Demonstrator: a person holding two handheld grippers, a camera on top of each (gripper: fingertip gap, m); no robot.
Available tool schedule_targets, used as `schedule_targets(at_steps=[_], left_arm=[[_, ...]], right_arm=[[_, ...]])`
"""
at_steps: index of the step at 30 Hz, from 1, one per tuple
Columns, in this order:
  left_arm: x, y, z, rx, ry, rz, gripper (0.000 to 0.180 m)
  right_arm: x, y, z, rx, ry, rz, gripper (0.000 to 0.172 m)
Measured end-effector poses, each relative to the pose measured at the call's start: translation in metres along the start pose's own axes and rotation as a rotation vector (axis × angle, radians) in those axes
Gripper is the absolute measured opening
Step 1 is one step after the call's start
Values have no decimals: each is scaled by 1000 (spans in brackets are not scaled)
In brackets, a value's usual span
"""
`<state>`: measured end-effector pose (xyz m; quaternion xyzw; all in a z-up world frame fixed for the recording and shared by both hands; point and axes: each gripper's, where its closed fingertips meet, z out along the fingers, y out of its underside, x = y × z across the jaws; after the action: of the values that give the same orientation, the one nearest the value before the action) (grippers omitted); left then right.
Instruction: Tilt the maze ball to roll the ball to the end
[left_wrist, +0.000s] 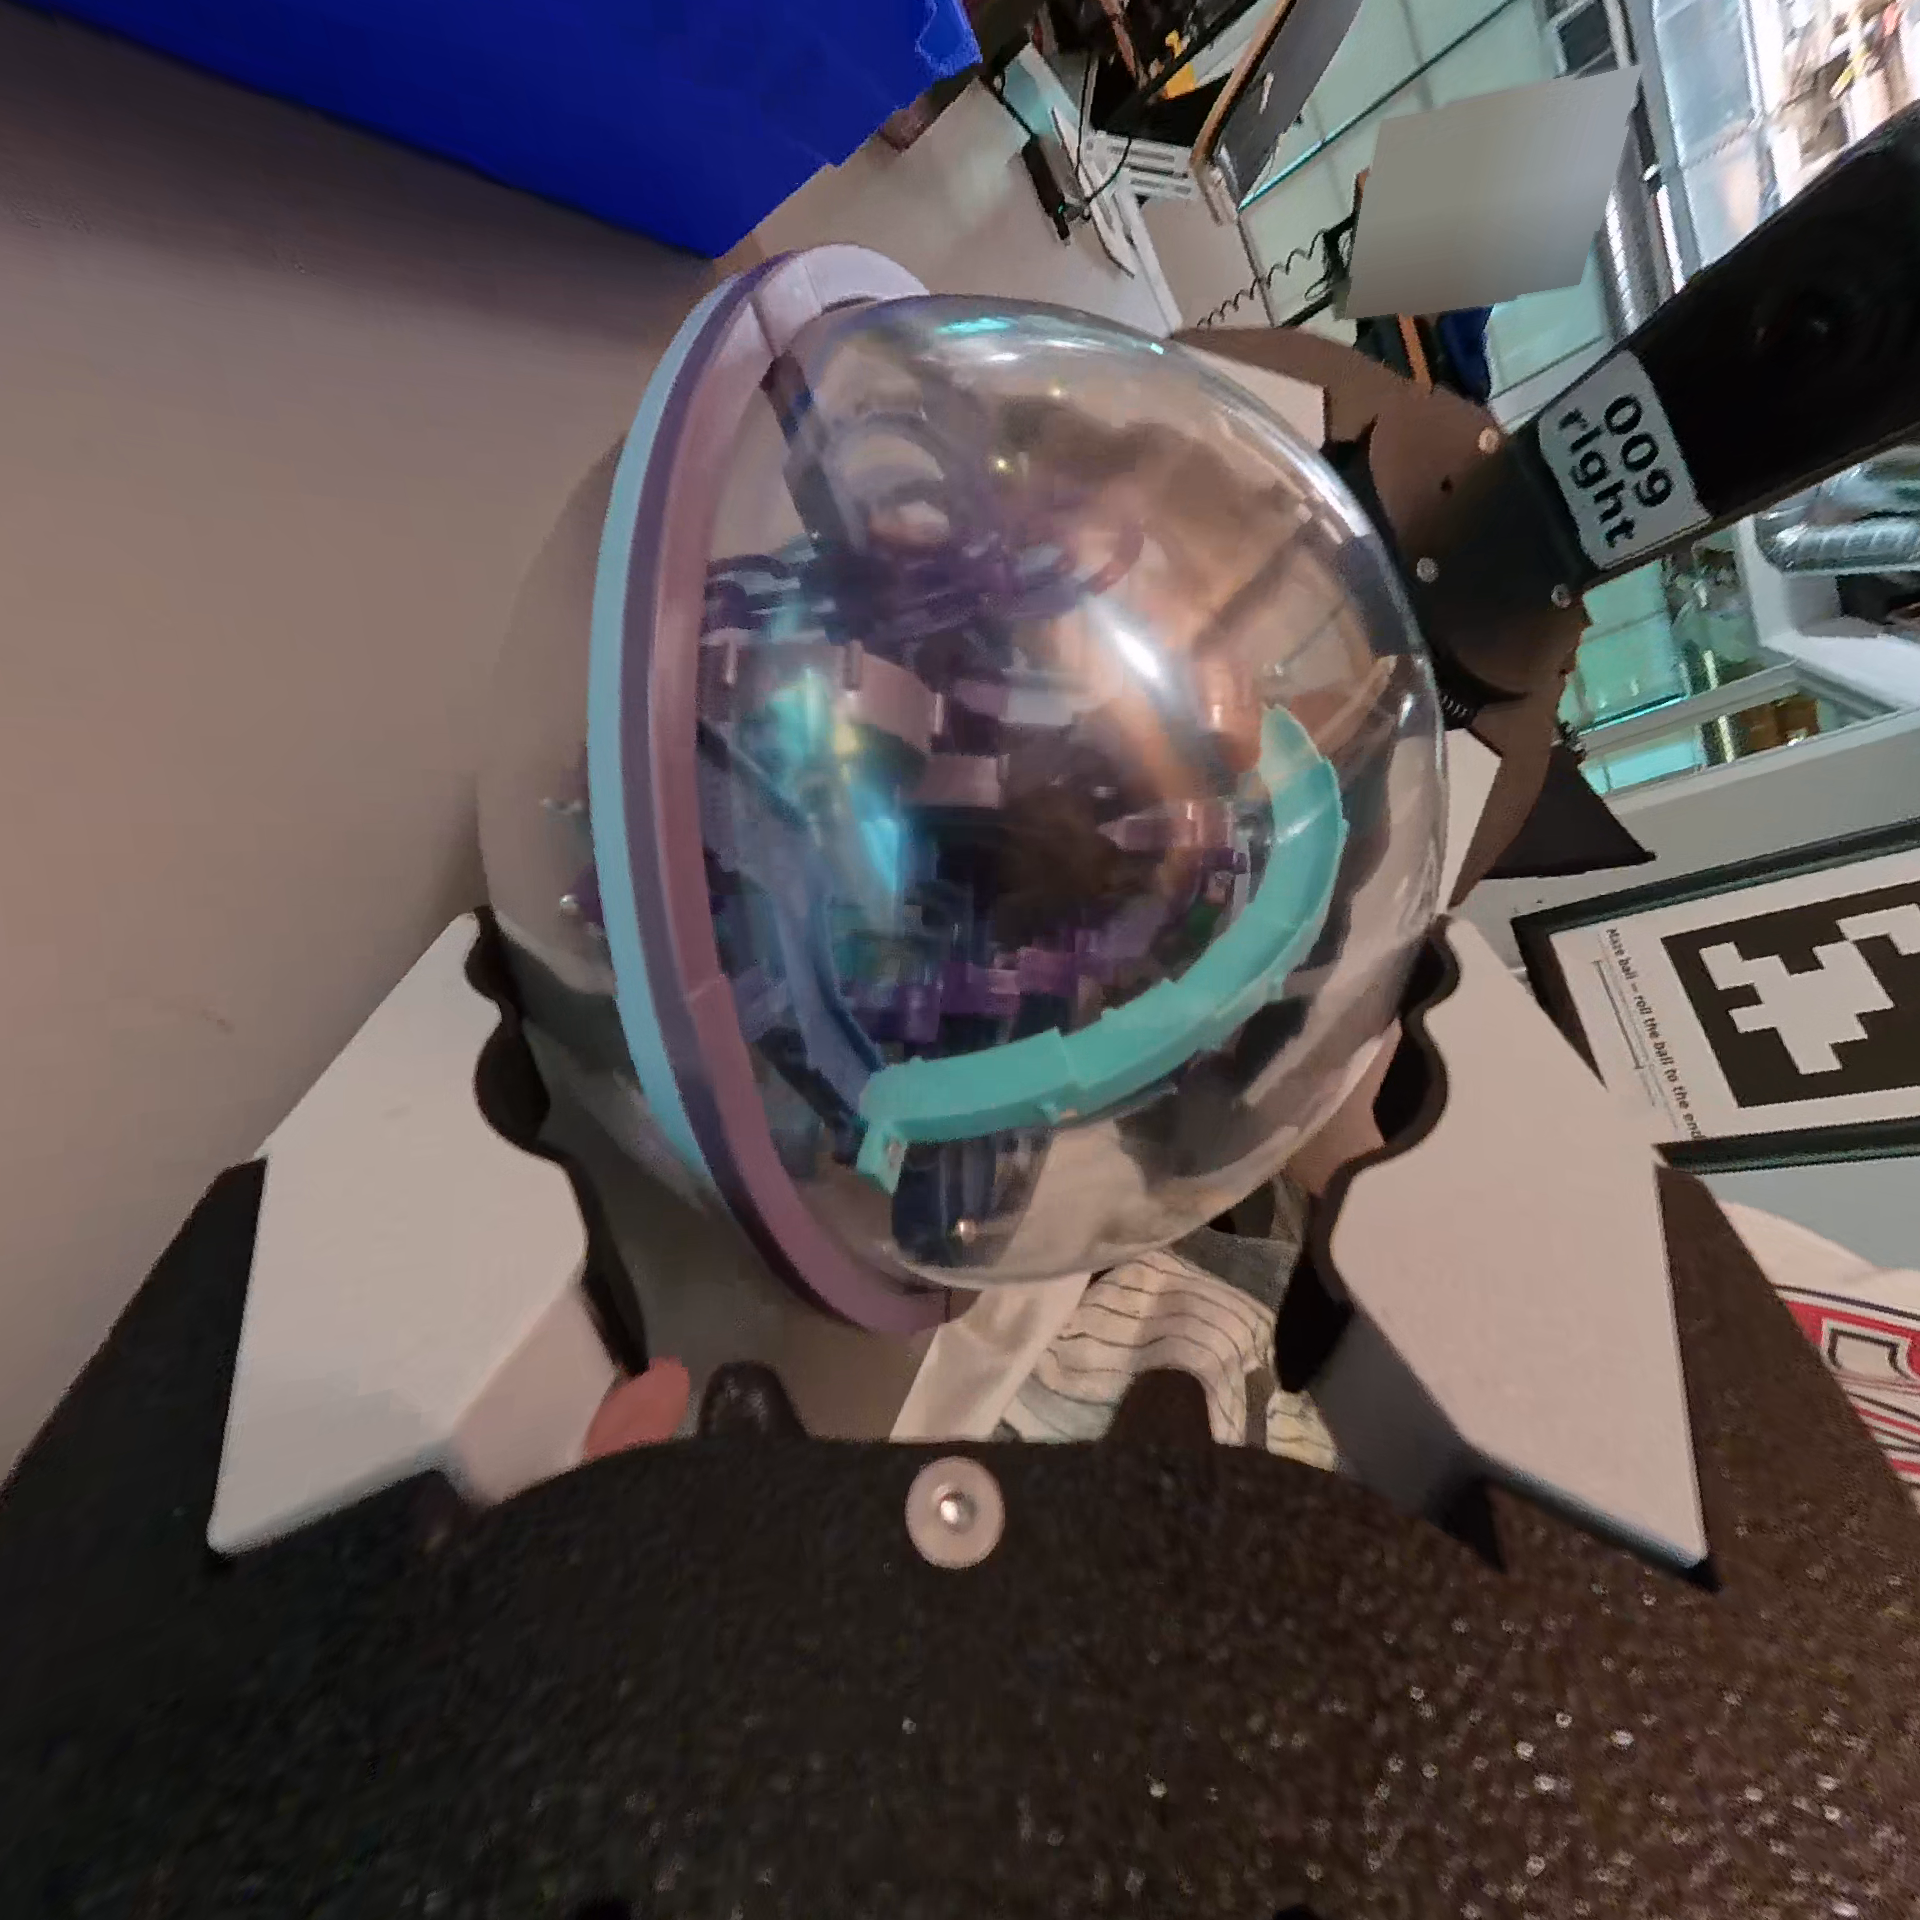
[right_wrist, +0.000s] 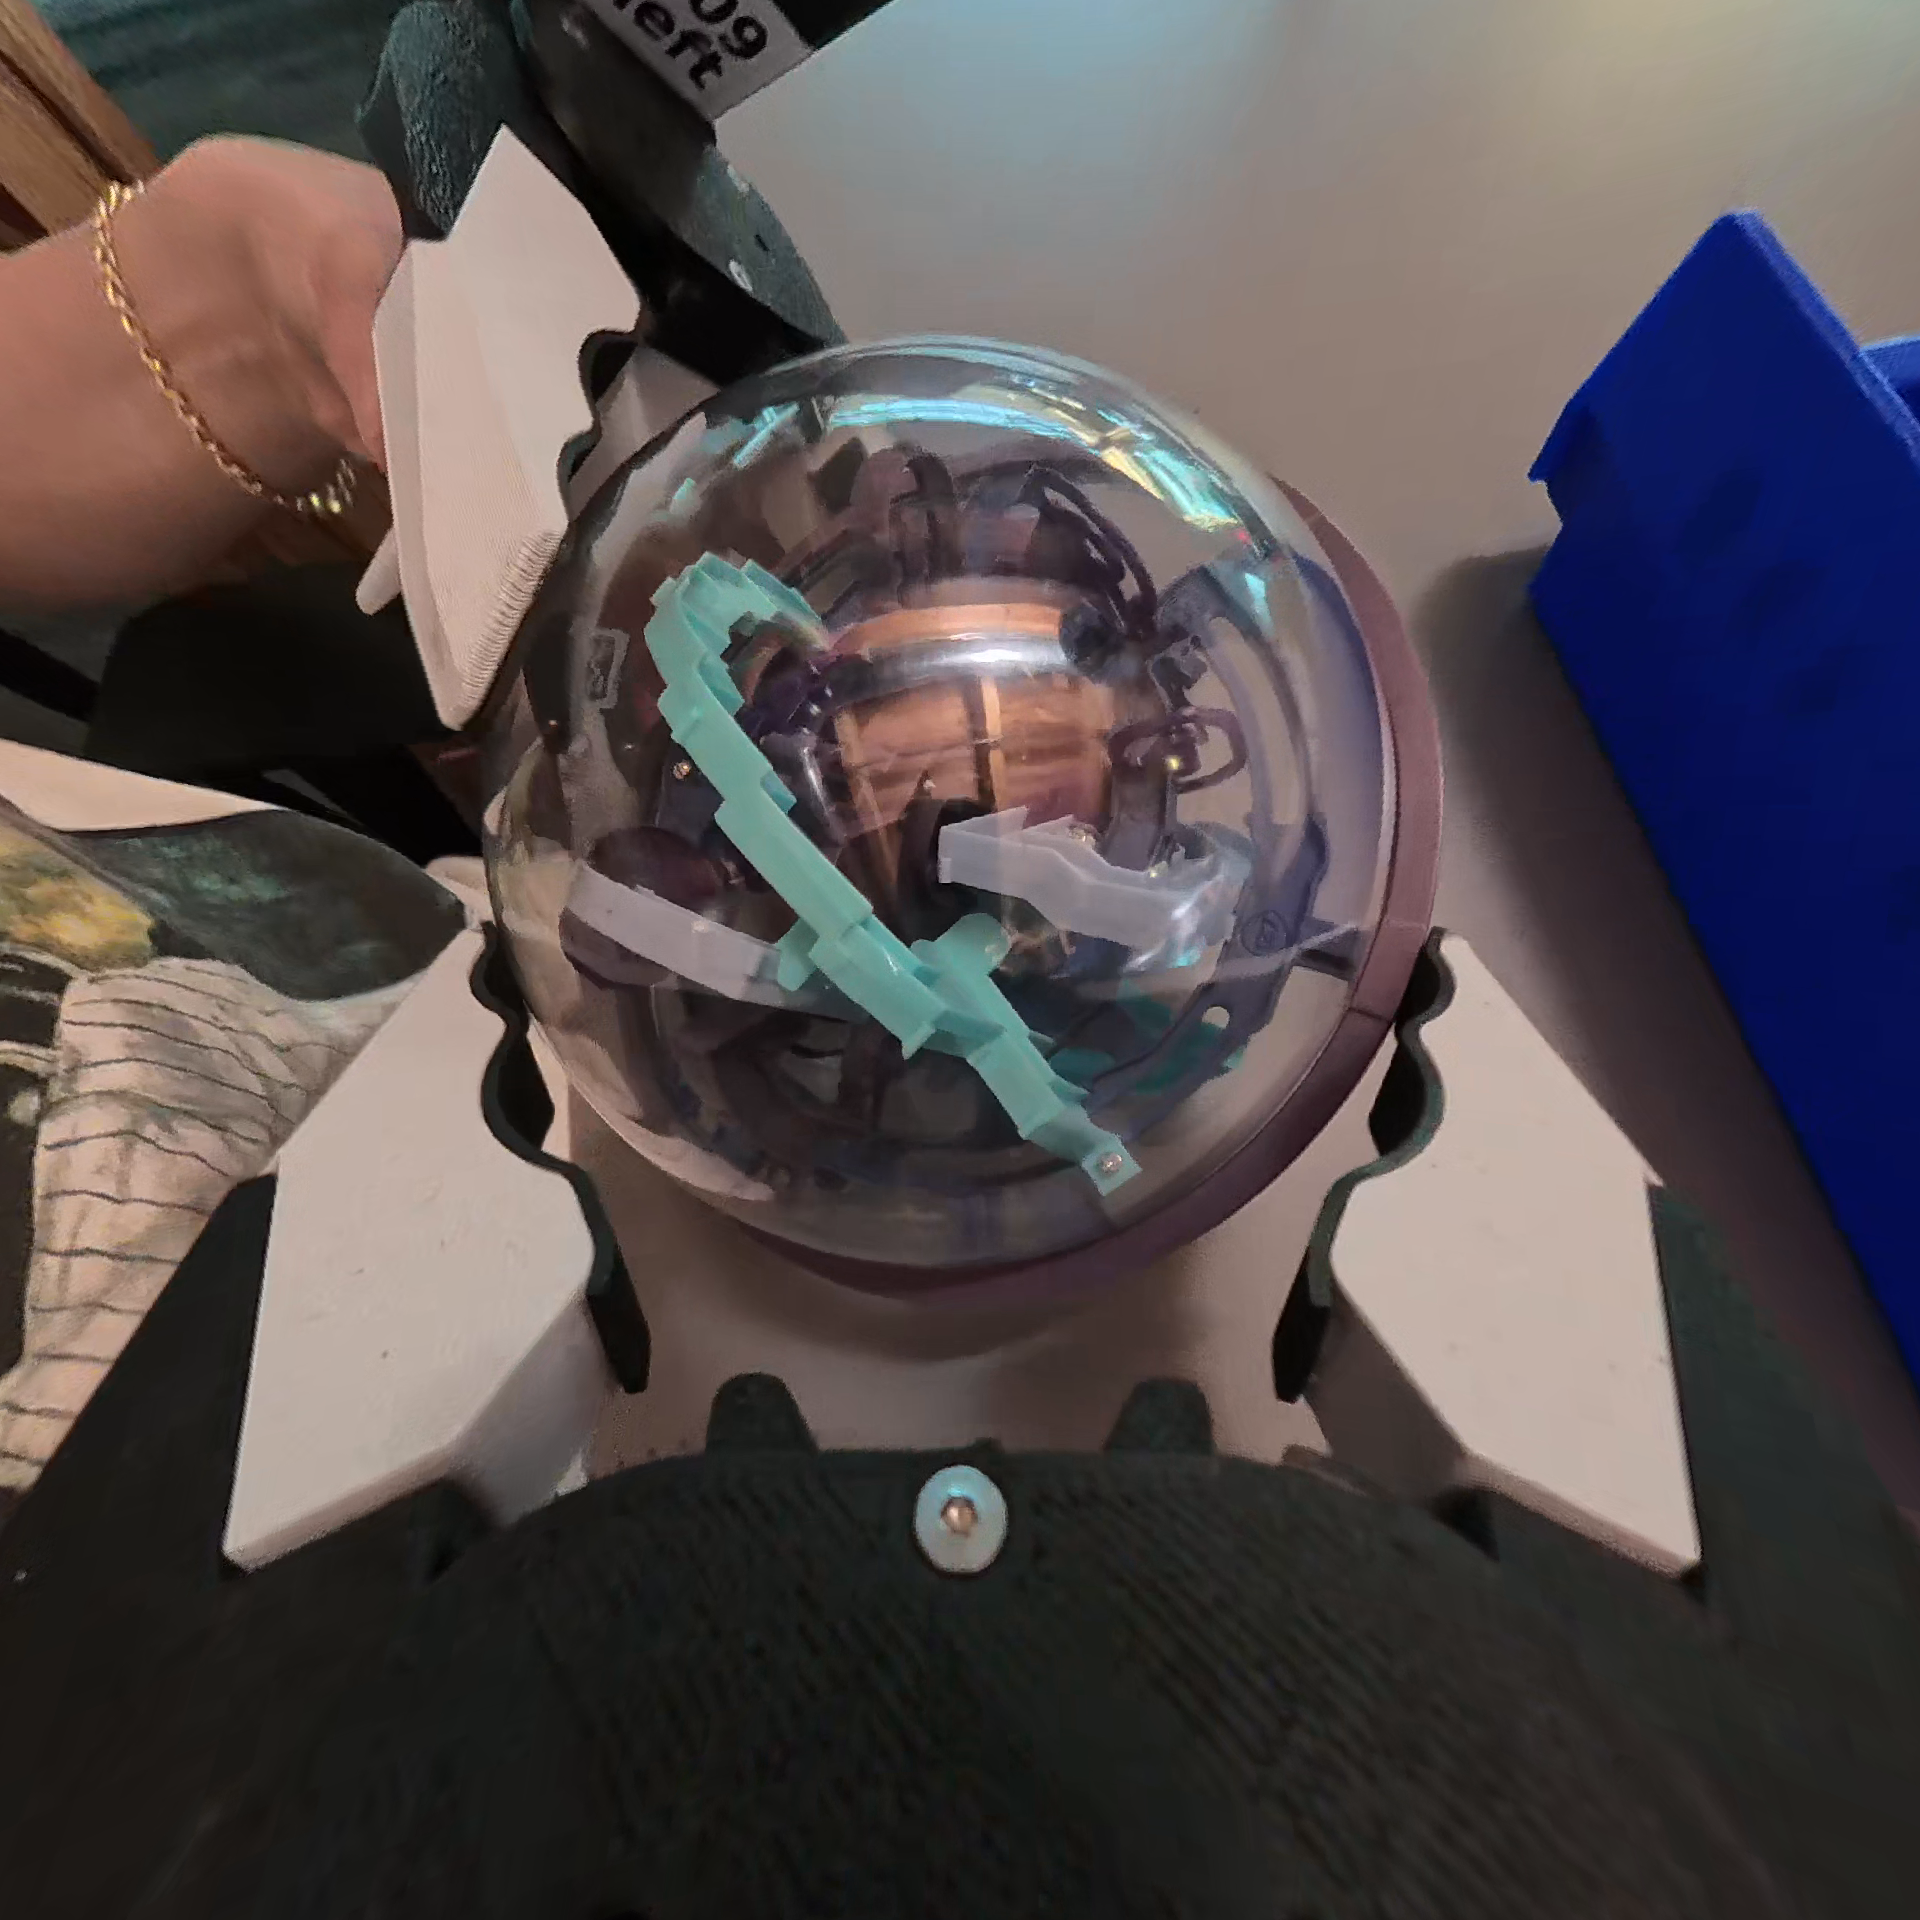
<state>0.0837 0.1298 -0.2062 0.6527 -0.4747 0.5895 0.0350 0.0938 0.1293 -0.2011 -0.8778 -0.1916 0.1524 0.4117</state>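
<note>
The maze ball (left_wrist: 1039, 727) is a clear sphere with a purple and light blue rim band and teal, lilac and purple tracks inside. It is held up off the table between both grippers. My left gripper (left_wrist: 956, 987) has its fingers (left_wrist: 499, 1039) pressed on opposite sides of the sphere. In the right wrist view the maze ball (right_wrist: 987, 779) sits the same way in my right gripper (right_wrist: 956, 987), its pads (right_wrist: 1403, 1039) against the sides. The left gripper's white finger (right_wrist: 468, 540) touches the sphere's upper left. The right gripper's dark body (left_wrist: 1475, 520) shows behind the sphere. I cannot pick out the small rolling ball for certain.
A blue bin (left_wrist: 520, 83) (right_wrist: 1745, 623) stands on the pale table (left_wrist: 260, 520) beside the ball. A framed card with a black-and-white marker (left_wrist: 1766, 1008) lies to the right. Striped cloth (right_wrist: 156, 1091) and a person's hand with a bracelet (right_wrist: 208, 364) are on the left.
</note>
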Motion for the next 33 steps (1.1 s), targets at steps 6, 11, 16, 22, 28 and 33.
schedule_targets(at_steps=[6, 11, 16, 22, 28, 33], left_arm=[[-17, -18, -16, -9, -142, 167, 155], [-28, -23, -29, -83, -275, 315, 157], [-24, -29, -45, -121, -250, 327, 146], [-13, -51, -78, -169, -365, 719, 141], [10, -72, -68, -294, -314, 1279, 121], [-27, -73, -48, -557, -271, 1260, 144]], right_arm=[[18, -6, 12, -99, 9, -111, 155], [24, -16, 21, -114, -17, -184, 155], [29, -26, 27, -81, -17, -208, 154], [40, -23, 28, -126, 2, -270, 154], [46, -29, 33, -113, -46, -275, 154], [55, -33, 39, -110, -43, -265, 154]])
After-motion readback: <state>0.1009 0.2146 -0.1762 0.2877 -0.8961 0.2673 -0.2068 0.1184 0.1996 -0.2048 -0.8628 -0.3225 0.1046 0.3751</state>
